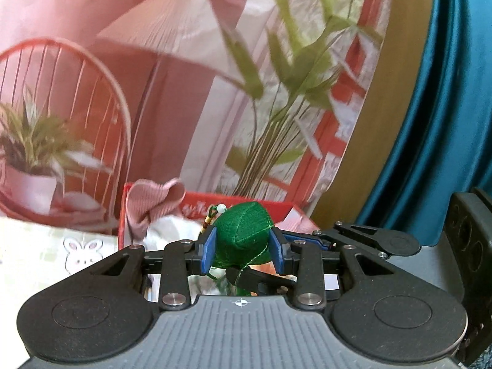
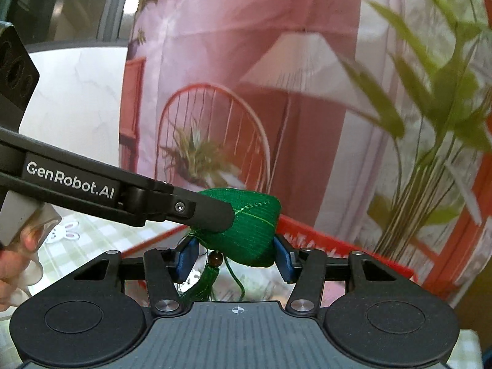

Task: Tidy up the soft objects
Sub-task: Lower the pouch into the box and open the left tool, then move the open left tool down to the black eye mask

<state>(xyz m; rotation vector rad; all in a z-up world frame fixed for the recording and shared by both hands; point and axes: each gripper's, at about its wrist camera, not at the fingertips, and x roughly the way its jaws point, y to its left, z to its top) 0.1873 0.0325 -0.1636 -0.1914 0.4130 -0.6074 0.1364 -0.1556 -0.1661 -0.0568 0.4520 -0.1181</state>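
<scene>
The green pouch (image 1: 246, 236) is a stuffed fabric shape with stitched seams, a pale bead and knotted cord at its top. It hangs in the air just in front of the red box (image 1: 240, 207), above the checked bunny cloth (image 1: 46, 246).

The left gripper (image 1: 243, 250) has its blue pads (image 1: 207, 250) pressed against both sides of the pouch, narrowed onto it and holding it.

In the right wrist view the same pouch (image 2: 255, 230) sits between the blue pads (image 2: 187, 258) of the right gripper (image 2: 235, 259). The right pad touches the pouch; whether the left pad bears on it I cannot tell, so its hold is unclear. The left gripper's black finger (image 2: 200, 212) reaches in from the left and lies over the pouch's upper left. A brown bead and green tassel (image 2: 212, 279) dangle below the pouch.

A pink ribbed cloth (image 1: 153, 206) drapes over the box's left rim. Behind the box stands a backdrop (image 1: 153, 77) printed with a lamp, chair and plants.
</scene>
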